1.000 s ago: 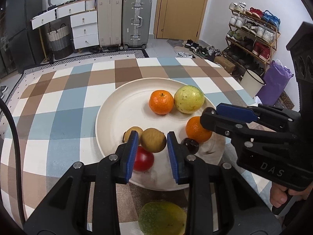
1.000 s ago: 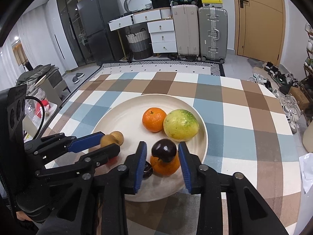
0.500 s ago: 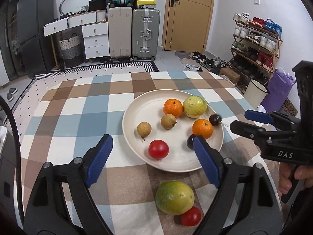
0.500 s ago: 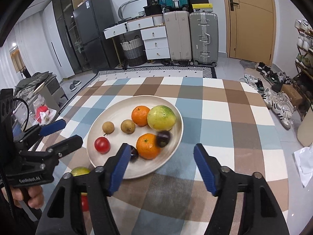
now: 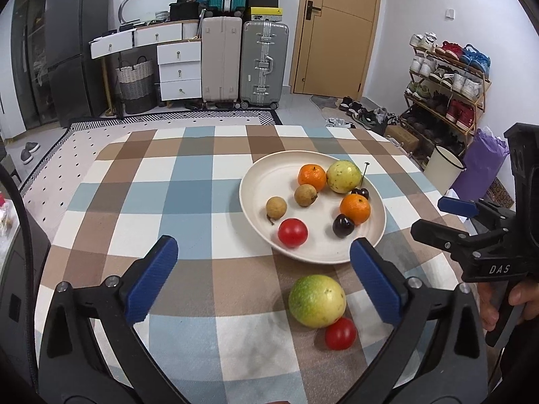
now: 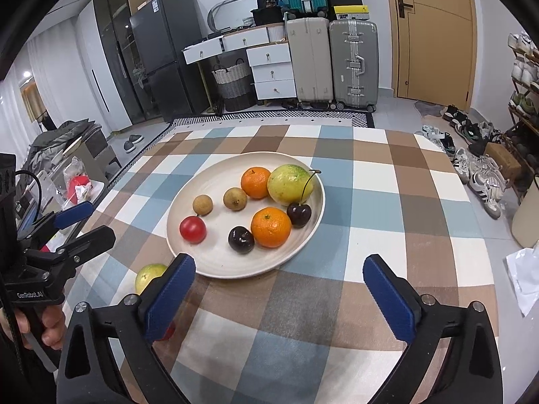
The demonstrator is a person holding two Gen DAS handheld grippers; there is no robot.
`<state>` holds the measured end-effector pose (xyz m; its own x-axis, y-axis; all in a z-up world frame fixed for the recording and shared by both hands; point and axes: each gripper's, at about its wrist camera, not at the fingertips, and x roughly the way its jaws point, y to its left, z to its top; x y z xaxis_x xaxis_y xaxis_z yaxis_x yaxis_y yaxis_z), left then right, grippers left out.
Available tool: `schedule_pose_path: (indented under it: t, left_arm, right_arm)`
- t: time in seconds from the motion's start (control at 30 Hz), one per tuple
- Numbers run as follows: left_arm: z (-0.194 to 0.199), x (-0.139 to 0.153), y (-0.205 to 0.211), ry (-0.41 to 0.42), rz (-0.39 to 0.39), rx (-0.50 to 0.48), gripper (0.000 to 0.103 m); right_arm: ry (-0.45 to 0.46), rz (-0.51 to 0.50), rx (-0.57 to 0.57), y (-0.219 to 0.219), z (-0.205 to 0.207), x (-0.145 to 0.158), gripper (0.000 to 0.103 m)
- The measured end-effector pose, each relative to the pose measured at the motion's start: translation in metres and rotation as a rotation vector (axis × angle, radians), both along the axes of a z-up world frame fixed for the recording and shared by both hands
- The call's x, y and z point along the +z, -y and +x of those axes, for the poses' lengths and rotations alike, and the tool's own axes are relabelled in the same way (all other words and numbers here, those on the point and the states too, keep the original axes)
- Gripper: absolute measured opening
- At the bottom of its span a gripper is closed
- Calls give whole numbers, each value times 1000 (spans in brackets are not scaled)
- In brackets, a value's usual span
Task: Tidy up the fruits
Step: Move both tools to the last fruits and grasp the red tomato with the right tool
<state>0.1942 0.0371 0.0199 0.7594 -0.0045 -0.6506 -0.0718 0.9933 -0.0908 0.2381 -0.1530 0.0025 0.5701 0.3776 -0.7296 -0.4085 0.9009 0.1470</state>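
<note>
A cream plate (image 5: 262, 181) on the checked cloth holds two oranges (image 5: 312, 177), a yellow-green fruit (image 5: 343, 176), two brown longans (image 5: 305, 195), a red tomato (image 5: 292, 232) and two dark cherries (image 5: 343, 225). Off the plate, near me, lie a green-yellow fruit (image 5: 316, 300) and a small red tomato (image 5: 340, 333). My left gripper (image 5: 262, 242) hangs short of the plate's near rim, jaws opening wide, nothing between them. My right gripper (image 6: 279, 259) hovers before the plate (image 6: 215, 256), jaws opening too, and empty. Each gripper shows at the edge of the other's view.
The checked cloth (image 5: 188, 202) covers the whole table, whose far edge meets a patterned rug. Beyond stand suitcases (image 5: 264, 64), white drawers (image 5: 178, 67) and a dark fridge (image 5: 74, 54). A shoe rack (image 5: 444, 91) and a white bucket (image 5: 443, 168) stand off the right side.
Both grippers opened and drew back from the plate. The left let go of a brown longan and the right of a dark cherry; both fruits now lie on the plate.
</note>
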Motion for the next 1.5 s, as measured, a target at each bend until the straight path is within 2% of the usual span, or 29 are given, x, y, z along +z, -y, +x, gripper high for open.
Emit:
schedule_pose_path:
  t: [0.57,1.2,1.33,1.4,1.5]
  left_arm:
    - [-37,-14,-5,-32,29,3,102]
    - [-41,-42,-10,-97,20,6,102]
    - [-41,-47,-11,-109,16,9,102]
    - [-40,-50,-11,-115,12,10,102]
    - [-39,-53,-11,-123,12,9,102]
  right_arm:
    - [-95,-38,116,-39,-34,-30,102]
    - [-135,-102,271,-77,-61,-53,101]
    - [-130,-111,299,-84,-64,-55,91]
    - [-135,-116,308,-87,-64,-58,81]
    - [-135,-119,319,-89,-64,-60,77]
